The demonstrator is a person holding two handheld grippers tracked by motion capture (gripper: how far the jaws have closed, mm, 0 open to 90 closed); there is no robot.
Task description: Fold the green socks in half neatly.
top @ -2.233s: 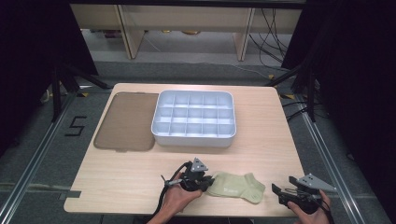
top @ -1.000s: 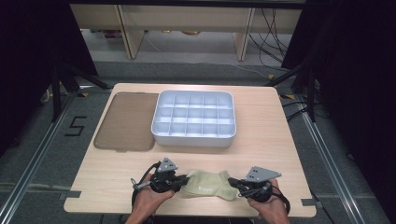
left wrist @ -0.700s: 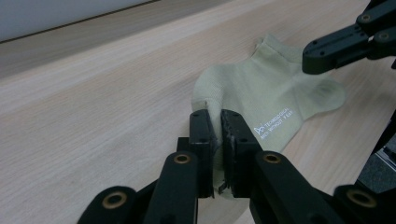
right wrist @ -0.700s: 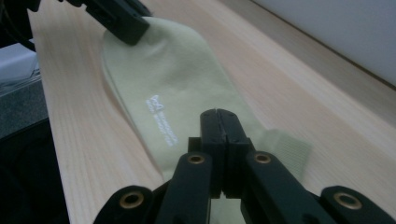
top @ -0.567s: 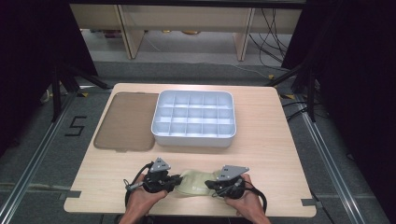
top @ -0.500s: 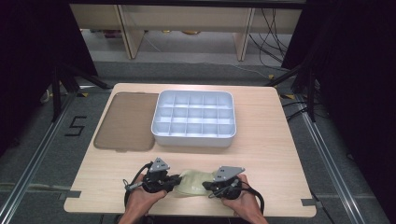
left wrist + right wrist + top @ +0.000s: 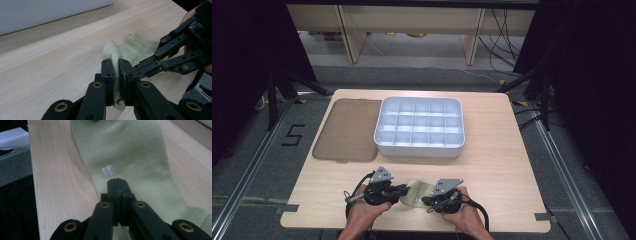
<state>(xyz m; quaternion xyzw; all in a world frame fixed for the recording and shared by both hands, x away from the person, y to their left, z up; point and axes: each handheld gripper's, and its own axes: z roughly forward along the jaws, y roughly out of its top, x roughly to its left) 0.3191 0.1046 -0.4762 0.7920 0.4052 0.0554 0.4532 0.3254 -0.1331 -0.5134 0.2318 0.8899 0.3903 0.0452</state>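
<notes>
Right gripper view reveals small white logo on sock (image 7: 130, 152). Left gripper (image 7: 117, 75) pinches pale green fabric; right gripper (image 7: 117, 185) closed, grip unclear.

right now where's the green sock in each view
High view: the green sock lies at the table's near edge, between the two tools.
Left gripper view: centre, pinched in the left tool.
Right gripper view: spread across the upper middle.
Shared landmark: the wooden table.
</notes>
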